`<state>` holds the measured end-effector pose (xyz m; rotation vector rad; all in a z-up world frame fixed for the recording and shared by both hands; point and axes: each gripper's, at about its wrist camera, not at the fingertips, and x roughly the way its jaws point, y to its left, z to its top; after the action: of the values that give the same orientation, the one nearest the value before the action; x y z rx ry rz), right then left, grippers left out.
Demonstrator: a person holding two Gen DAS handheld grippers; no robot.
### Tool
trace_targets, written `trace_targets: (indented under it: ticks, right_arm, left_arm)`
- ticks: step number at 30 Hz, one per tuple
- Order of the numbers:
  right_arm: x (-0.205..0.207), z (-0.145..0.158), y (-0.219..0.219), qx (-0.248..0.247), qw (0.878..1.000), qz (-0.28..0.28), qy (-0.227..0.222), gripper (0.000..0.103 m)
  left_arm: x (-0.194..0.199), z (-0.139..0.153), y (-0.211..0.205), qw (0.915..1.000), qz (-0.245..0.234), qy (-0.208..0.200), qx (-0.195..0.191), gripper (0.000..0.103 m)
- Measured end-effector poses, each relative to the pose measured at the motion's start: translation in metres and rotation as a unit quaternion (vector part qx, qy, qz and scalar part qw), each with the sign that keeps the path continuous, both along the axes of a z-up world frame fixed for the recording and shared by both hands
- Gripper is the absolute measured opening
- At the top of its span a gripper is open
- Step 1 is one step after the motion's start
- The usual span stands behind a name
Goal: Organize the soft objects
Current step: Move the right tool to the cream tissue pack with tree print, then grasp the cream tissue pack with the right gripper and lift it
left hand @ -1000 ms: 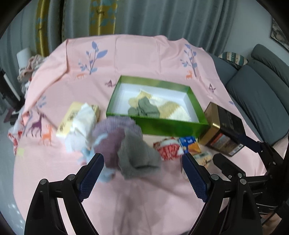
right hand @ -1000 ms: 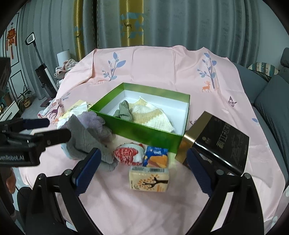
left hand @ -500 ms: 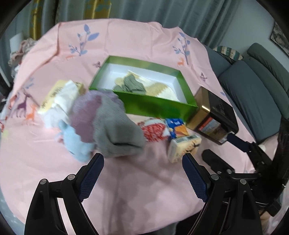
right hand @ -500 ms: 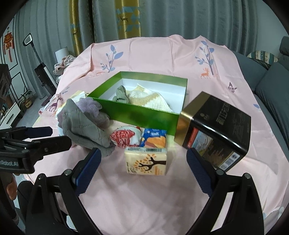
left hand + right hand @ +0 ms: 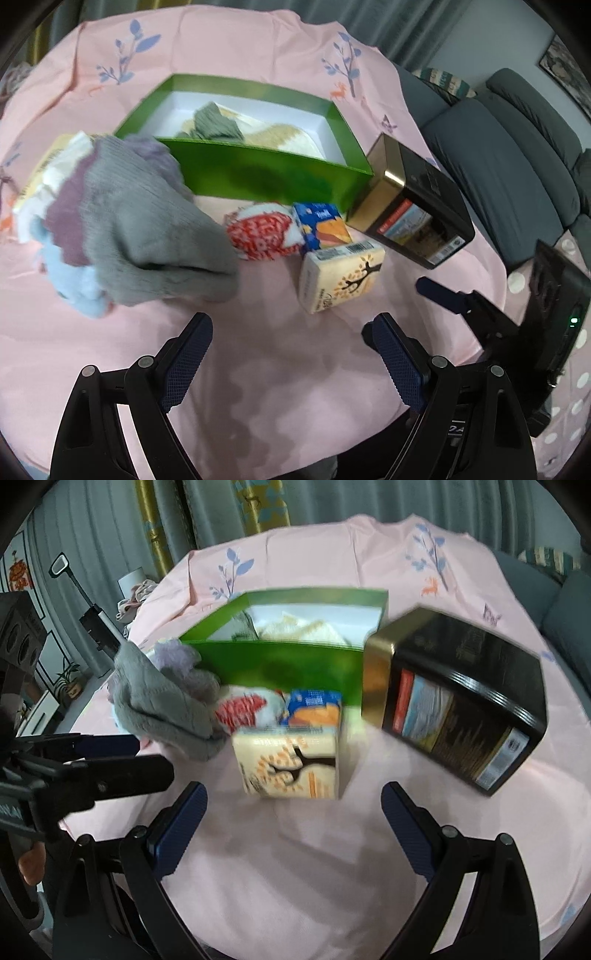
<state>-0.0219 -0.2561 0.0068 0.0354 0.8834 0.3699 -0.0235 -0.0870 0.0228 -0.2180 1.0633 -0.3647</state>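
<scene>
While both grippers hung over the near edge of the pink tablecloth (image 5: 280,55), neither had anything between its fingers. The left gripper (image 5: 291,332) stood wide open above bare cloth, with the heap of soft things just beyond its left finger: a grey knitted sock (image 5: 147,236) on top, a mauve piece (image 5: 64,221) and a pale blue one (image 5: 74,284) under it, white fabric (image 5: 55,166) behind. The right gripper (image 5: 293,797) was spread wide too, and a cream tissue pack with a tree print (image 5: 291,760) sat just ahead of the gap, not touched by either pad.

Behind that pack lay a blue and orange packet (image 5: 314,709) and a red and white patterned bundle (image 5: 243,709), possibly cloth, though the blur made it hard to say. Further back was the green box (image 5: 266,177), white inside, holding a grey-green sock (image 5: 214,123) and a cream knitted piece (image 5: 280,136). A black and gold tin (image 5: 458,698) lay tilted at the box's right corner. In the left view the right gripper's blue-tipped finger (image 5: 439,295) reached in from the right. A grey sofa (image 5: 509,155) stood beyond the table.
</scene>
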Motion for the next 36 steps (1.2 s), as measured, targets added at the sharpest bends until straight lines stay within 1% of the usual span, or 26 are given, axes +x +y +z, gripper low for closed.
trace_targets:
  ticks: [3,7,10,13,17,18,19,21,22,26,30,33,36]
  right_arm:
    - [0.003,-0.011,-0.007,0.009,1.0,-0.005,0.012,0.094]
    - [0.009,-0.02,-0.008,0.014,1.0,-0.002,0.013,0.093]
    - [0.014,-0.023,-0.005,0.015,1.0,0.004,0.011,0.089]
    - [0.02,-0.024,-0.002,0.018,1.0,0.012,0.006,0.081]
    - [0.025,-0.025,0.0,0.019,1.0,0.022,0.002,0.071]
    - [0.026,-0.025,0.0,0.02,0.999,0.025,0.002,0.066]
    - [0.027,-0.026,0.0,0.023,0.999,0.027,0.002,0.063]
    - [0.029,-0.026,0.001,0.03,0.999,0.033,0.005,0.054]
    - [0.029,-0.026,0.002,0.028,0.999,0.033,0.004,0.053]
    - [0.029,-0.027,0.0,0.023,0.999,0.033,0.001,0.044]
    - [0.026,-0.025,0.001,0.022,0.999,0.032,-0.004,0.035]
    - [0.02,-0.018,0.004,0.016,0.999,0.034,-0.019,0.034]
    - [0.016,-0.006,0.005,0.022,0.999,0.034,-0.034,0.033]
  left_arm:
    - [0.006,-0.008,-0.003,0.9999,-0.003,0.009,-0.011,0.089]
    - [0.019,-0.016,-0.012,0.9995,-0.009,0.012,-0.027,0.089]
    - [0.028,-0.021,-0.023,0.9996,-0.015,0.01,-0.023,0.089]
    - [0.037,-0.027,-0.032,0.9991,-0.027,0.015,-0.03,0.089]
    - [0.043,-0.028,-0.043,0.9985,-0.044,0.013,-0.028,0.08]
    - [0.044,-0.027,-0.044,0.9984,-0.047,0.012,-0.028,0.072]
    - [0.046,-0.028,-0.045,0.9984,-0.048,0.012,-0.028,0.069]
    - [0.049,-0.031,-0.045,0.9983,-0.049,0.017,-0.027,0.064]
    - [0.05,-0.032,-0.045,0.9984,-0.048,0.018,-0.024,0.063]
    - [0.053,-0.035,-0.04,0.9986,-0.04,0.02,-0.028,0.057]
    - [0.051,-0.033,-0.037,0.9987,-0.039,0.014,-0.029,0.056]
    - [0.044,-0.026,-0.034,0.9989,-0.038,0.002,-0.028,0.056]
    - [0.036,-0.013,-0.03,0.9987,-0.038,-0.017,-0.027,0.056]
